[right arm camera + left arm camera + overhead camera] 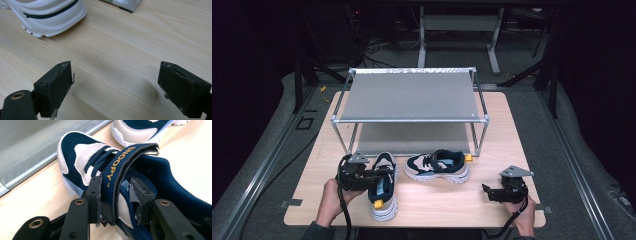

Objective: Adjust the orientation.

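Observation:
Two navy, beige and white children's sneakers lie on the wooden table (437, 205). The left sneaker (384, 207) points toward the rack, and its navy strap (117, 162) reads "SNOOPY". My left gripper (379, 176) reaches it from the left. In the left gripper view the left gripper (118, 200) is shut on the strap and the shoe's upper, with both pads pressing in. The second sneaker (437, 166) lies sideways in front of the rack. My right gripper (486, 191) rests low at the front right. In the right gripper view the right gripper (116, 87) stands open over bare wood, and a white sole (50, 17) lies farther off.
A two-tier metal shoe rack (409, 95) with grey fabric shelves stands at the back of the table. Its lower shelf (30, 142) lies just beyond the held sneaker. Bare wood stretches between the sneakers and the table's front edge.

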{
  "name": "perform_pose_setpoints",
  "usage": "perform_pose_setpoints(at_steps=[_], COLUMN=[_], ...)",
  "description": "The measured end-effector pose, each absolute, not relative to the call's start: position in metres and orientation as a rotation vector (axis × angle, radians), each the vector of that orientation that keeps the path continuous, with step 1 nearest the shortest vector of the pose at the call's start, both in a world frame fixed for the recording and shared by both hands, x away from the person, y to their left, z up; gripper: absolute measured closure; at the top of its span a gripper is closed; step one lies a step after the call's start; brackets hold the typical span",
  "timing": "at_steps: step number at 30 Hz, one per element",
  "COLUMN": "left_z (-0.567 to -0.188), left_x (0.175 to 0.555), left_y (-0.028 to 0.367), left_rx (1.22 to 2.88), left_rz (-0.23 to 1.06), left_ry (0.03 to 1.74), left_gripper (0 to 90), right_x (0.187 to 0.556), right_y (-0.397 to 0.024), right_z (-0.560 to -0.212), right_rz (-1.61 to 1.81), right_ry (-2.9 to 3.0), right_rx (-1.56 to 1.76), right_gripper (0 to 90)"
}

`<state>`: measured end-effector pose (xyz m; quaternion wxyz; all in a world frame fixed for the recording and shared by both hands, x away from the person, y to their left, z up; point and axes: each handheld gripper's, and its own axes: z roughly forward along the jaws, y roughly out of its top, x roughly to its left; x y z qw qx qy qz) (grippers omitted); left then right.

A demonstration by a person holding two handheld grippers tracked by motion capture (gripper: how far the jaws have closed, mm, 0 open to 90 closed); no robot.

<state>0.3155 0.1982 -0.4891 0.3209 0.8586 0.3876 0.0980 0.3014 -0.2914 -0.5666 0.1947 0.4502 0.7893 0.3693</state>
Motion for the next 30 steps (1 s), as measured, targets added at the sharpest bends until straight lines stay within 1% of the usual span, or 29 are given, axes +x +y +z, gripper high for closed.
perform_pose_setpoints(at_steps=[9, 11, 12, 13, 14, 15, 16, 17, 18, 19, 20, 21, 23, 24, 25, 26, 30], left_z=[-0.491, -0.491, -0.491, -0.491, -0.488, -0.486, -0.486, -0.481, -0.479, -0.479, -0.477, -0.474, -0.473, -0.473, -0.473, -0.473, -0.479], left_x=[0.325, 0.325, 0.322, 0.322, 0.316, 0.311, 0.311, 0.301, 0.296, 0.296, 0.292, 0.283, 0.280, 0.276, 0.272, 0.266, 0.257], left_y=[0.204, 0.205, 0.205, 0.205, 0.207, 0.208, 0.208, 0.209, 0.209, 0.209, 0.208, 0.205, 0.202, 0.198, 0.194, 0.189, 0.180], left_rx=[2.221, 2.207, 2.170, 2.170, 2.101, 2.061, 2.061, 1.993, 1.974, 1.974, 1.956, 1.942, 1.950, 1.952, 1.953, 1.949, 1.935], left_rz=[0.275, 0.272, 0.293, 0.293, 0.330, 0.351, 0.351, 0.386, 0.398, 0.398, 0.415, 0.432, 0.442, 0.452, 0.467, 0.479, 0.498], left_ry=[1.028, 1.040, 1.090, 1.090, 1.156, 1.193, 1.193, 1.243, 1.255, 1.255, 1.269, 1.280, 1.282, 1.288, 1.290, 1.289, 1.298], left_gripper=[66.1, 64.6, 58.3, 49.6, 40.9, 35.7, 29.5, 24.5, 21.8, 17.5, 13.6, 11.1, 1.3, 1.3, 0.0, 0.0, 0.0], right_x=[0.301, 0.301, 0.301, 0.301, 0.301, 0.301, 0.301, 0.301, 0.299, 0.299, 0.301, 0.301, 0.299, 0.299, 0.301, 0.299, 0.300], right_y=[-0.291, -0.291, -0.291, -0.291, -0.291, -0.291, -0.291, -0.291, -0.290, -0.290, -0.291, -0.291, -0.289, -0.289, -0.291, -0.290, -0.289], right_z=[-0.566, -0.567, -0.567, -0.567, -0.567, -0.567, -0.567, -0.566, -0.564, -0.564, -0.567, -0.567, -0.565, -0.565, -0.567, -0.564, -0.565], right_rz=[1.032, 1.033, 1.033, 1.033, 1.032, 1.032, 1.032, 1.020, 0.921, 0.921, 1.031, 1.026, 0.929, 0.929, 1.025, 0.917, 0.927], right_ry=[2.208, 2.209, 2.208, 2.208, 2.207, 2.208, 2.208, 2.204, 2.187, 2.187, 2.209, 2.208, 2.175, 2.175, 2.207, 2.190, 2.170], right_rx=[1.266, 1.266, 1.265, 1.265, 1.264, 1.264, 1.264, 1.267, 1.290, 1.290, 1.265, 1.265, 1.290, 1.290, 1.266, 1.293, 1.291], right_gripper=[11.7, 11.7, 11.7, 11.7, 11.7, 11.7, 11.8, 11.8, 11.8, 11.8, 11.8, 11.8, 11.9, 11.9, 11.9, 11.9, 12.1])
